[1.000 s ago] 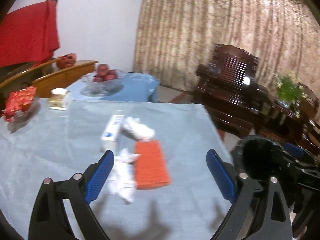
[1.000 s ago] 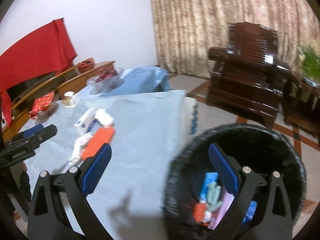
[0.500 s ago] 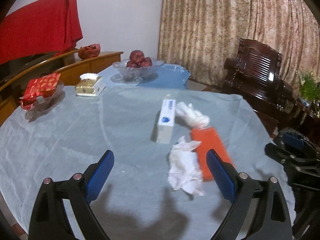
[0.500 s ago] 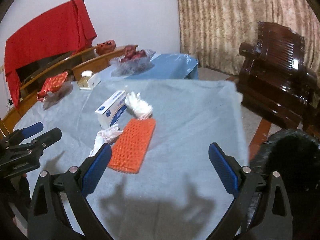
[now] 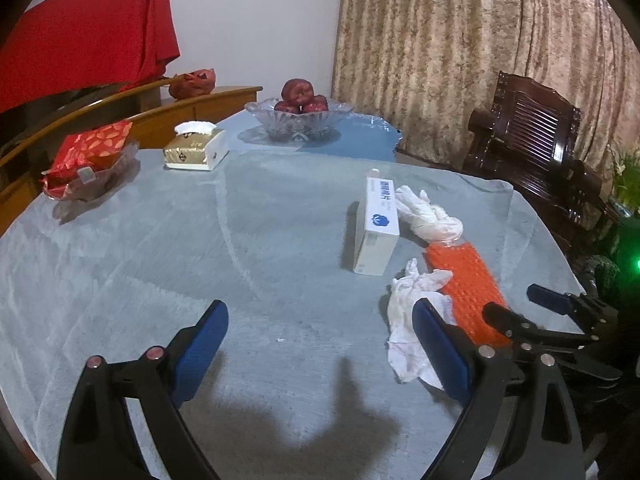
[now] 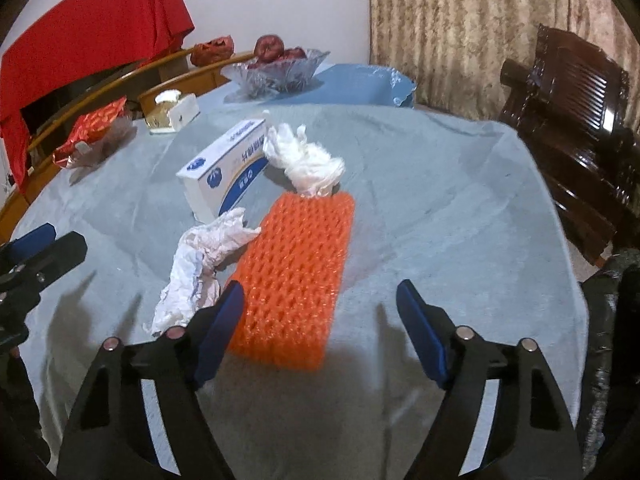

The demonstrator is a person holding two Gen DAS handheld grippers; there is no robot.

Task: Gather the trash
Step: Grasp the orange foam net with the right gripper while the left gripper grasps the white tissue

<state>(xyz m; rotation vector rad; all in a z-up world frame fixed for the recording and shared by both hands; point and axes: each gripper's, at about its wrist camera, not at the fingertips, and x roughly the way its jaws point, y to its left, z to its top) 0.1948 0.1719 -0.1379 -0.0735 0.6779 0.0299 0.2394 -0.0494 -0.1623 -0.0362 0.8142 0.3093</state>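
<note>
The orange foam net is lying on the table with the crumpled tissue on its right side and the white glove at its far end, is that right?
Not quite: in the right wrist view the crumpled tissue lies on the left side of the orange foam net. The white glove is at its far end.

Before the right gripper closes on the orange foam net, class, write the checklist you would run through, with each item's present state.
1. Right gripper jaws apart, nothing between the pads: ok; they have just been closing.
2. Orange foam mesh sleeve lying flat ahead of it: ok.
3. Net centred between the fingers: not ok, it sits toward the left finger.
4. Crumpled white tissue clear of the grasp: not ok, it overlaps the net's edge.
5. Left gripper open, holding nothing: ok.
6. Black trash bin within reach: cannot tell, only its edge shows.
</note>
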